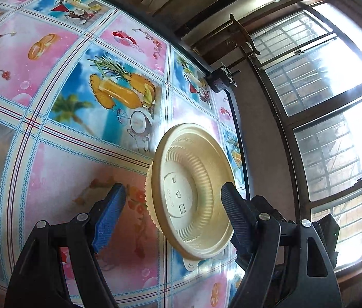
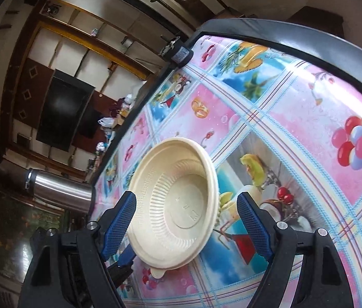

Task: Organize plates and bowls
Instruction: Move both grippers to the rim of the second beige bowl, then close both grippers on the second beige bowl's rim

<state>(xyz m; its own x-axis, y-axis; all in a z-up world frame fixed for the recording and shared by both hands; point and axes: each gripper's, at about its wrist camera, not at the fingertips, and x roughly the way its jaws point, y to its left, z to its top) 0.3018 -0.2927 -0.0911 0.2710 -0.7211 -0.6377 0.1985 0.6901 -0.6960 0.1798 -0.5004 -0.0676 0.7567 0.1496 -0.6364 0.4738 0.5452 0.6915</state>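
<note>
On the counter (image 1: 60, 174), covered by a fruit-print cloth, sits a cream stack of bowls (image 1: 193, 192), nested. Both claws gape wide and hold nothing: the left claw (image 1: 173, 215) and right claw (image 2: 186, 223) each frame the stack between their fingers.

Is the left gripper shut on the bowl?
No, the left gripper stands open, its fingers spread on either side of the cream bowl.
</note>
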